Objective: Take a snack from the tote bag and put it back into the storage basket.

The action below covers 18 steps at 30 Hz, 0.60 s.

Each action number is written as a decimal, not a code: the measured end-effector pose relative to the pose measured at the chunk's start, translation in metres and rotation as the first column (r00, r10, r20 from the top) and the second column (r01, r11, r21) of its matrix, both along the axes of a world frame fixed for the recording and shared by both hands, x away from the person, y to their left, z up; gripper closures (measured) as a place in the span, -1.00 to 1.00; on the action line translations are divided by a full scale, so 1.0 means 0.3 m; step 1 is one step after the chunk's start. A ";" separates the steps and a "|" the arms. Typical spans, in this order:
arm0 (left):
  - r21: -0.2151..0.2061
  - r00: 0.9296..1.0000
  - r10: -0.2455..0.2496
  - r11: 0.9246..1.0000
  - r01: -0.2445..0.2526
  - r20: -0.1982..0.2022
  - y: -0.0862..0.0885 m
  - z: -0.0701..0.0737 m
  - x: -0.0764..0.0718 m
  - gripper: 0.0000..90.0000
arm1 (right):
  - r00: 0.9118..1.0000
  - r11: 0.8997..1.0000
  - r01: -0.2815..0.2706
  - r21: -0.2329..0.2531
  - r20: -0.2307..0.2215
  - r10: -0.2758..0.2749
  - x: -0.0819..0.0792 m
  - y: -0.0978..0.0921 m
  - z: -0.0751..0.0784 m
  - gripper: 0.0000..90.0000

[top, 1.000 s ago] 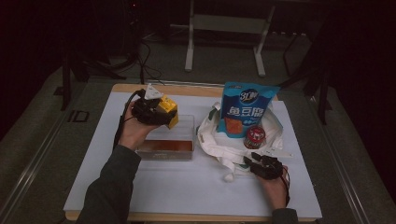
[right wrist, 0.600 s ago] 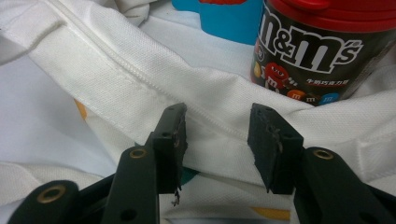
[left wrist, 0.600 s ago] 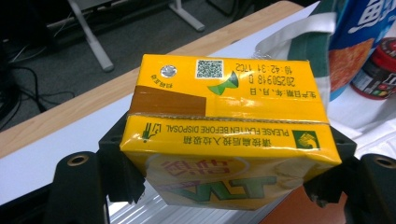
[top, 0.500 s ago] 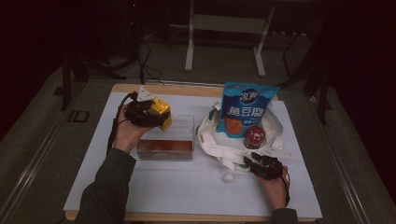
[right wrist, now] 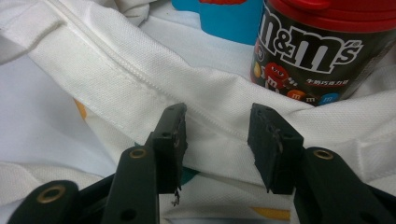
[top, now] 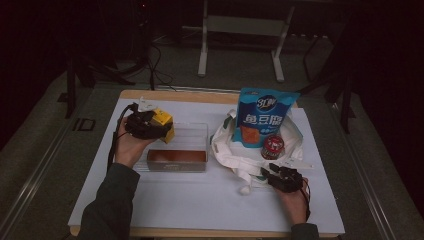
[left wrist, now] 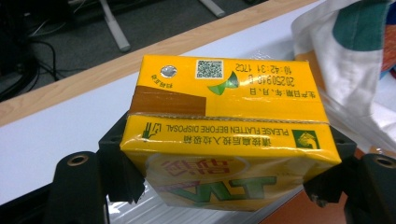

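While the left gripper (top: 159,127) hangs above the far left corner of the clear plastic box (top: 180,147), its jaws are clamped on either side of a yellow drink carton (left wrist: 224,135); in the left gripper view the carton lies tipped over with its print upside down, a foil straw spot and a square code on its upper face, and the black jaws press against its two ends; in the high view the carton (top: 162,122) sits at the gripper's tip, off the white table cover (top: 200,200), above the box's rim. The box holds a reddish-brown layer along its near side. The right gripper (right wrist: 217,140) rests low at the near edge of a white cloth bag (top: 235,155); its jaws stand apart with a band of the bag's hem (right wrist: 140,88) running across the gap between them, and they hold nothing, though I cannot tell whether the tips touch the cloth. Just beyond the hem stands a dark candy jar (right wrist: 306,51) with a red lid; behind it leans a blue snack pouch (top: 262,122), both resting on the bag.
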<state>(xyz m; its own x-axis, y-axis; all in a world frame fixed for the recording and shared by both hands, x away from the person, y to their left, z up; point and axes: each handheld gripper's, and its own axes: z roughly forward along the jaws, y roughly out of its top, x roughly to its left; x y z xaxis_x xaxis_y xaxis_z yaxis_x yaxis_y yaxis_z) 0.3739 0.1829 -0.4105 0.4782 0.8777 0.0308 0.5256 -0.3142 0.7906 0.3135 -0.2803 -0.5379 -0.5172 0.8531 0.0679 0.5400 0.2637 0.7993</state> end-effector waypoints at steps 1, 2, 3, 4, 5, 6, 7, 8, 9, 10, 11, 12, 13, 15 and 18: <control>-0.002 1.000 0.006 1.000 -0.006 -0.001 0.005 -0.004 -0.001 -0.37 | 1.000 1.000 0.000 0.000 0.000 0.000 0.000 0.000 0.000 0.25; -0.002 1.000 0.008 1.000 -0.008 -0.004 0.009 -0.008 -0.001 -0.37 | 1.000 1.000 0.000 0.000 0.000 0.000 0.000 0.000 0.000 0.25; 0.001 1.000 0.012 1.000 -0.012 -0.006 0.013 -0.012 -0.002 -0.37 | 1.000 1.000 0.000 0.000 0.000 0.000 0.000 0.000 0.000 0.25; 0.002 1.000 0.017 1.000 -0.017 -0.008 0.017 -0.016 -0.003 -0.37 | 1.000 1.000 0.000 -0.001 0.001 0.000 0.000 0.000 0.000 0.25; 0.006 1.000 0.020 1.000 -0.020 -0.011 0.020 -0.021 -0.004 -0.37 | 1.000 1.000 0.000 0.000 0.000 0.000 0.000 0.000 0.000 0.25; 0.006 1.000 0.026 1.000 -0.026 -0.013 0.024 -0.025 -0.004 -0.37 | 1.000 1.000 0.000 0.000 0.000 0.000 0.000 0.000 0.000 0.25; 0.008 1.000 0.027 1.000 -0.027 -0.015 0.028 -0.029 -0.005 -0.37 | 1.000 1.000 0.000 0.000 0.000 0.000 0.000 0.000 0.000 0.25; 0.005 0.999 0.032 0.999 -0.032 -0.019 0.032 -0.034 -0.005 -0.37 | 1.000 1.000 0.000 -0.001 0.001 0.000 0.000 0.000 0.000 0.25; 0.004 0.999 0.037 0.999 -0.037 -0.021 0.035 -0.039 -0.005 -0.37 | 1.000 1.000 0.000 -0.002 0.002 0.000 0.000 0.000 0.000 0.25; 0.008 0.999 0.042 0.999 -0.042 -0.026 0.039 -0.043 -0.005 -0.37 | 1.000 1.000 0.000 -0.002 0.002 0.000 0.000 0.000 0.000 0.25; 0.014 0.998 0.047 0.999 -0.047 -0.030 0.041 -0.047 -0.005 -0.37 | 1.000 1.000 0.000 -0.001 0.001 0.000 0.000 0.000 0.000 0.25; 0.016 0.998 0.051 0.999 -0.051 -0.032 0.044 -0.052 -0.005 -0.37 | 1.000 1.000 0.000 -0.001 0.001 0.000 0.000 0.000 0.000 0.25; 0.016 0.998 0.055 0.998 -0.054 -0.036 0.049 -0.056 -0.005 -0.37 | 1.000 1.000 -0.001 -0.002 0.002 0.001 0.000 0.000 0.000 0.25; 0.011 0.997 0.058 0.998 -0.058 -0.043 0.056 -0.066 -0.006 -0.37 | 1.000 1.000 0.000 -0.003 0.002 0.000 -0.001 0.000 0.000 0.25; 0.009 0.997 0.065 0.998 -0.064 -0.051 0.065 -0.080 -0.008 -0.37 | 1.000 1.000 0.001 -0.003 0.003 -0.001 -0.001 0.001 0.000 0.25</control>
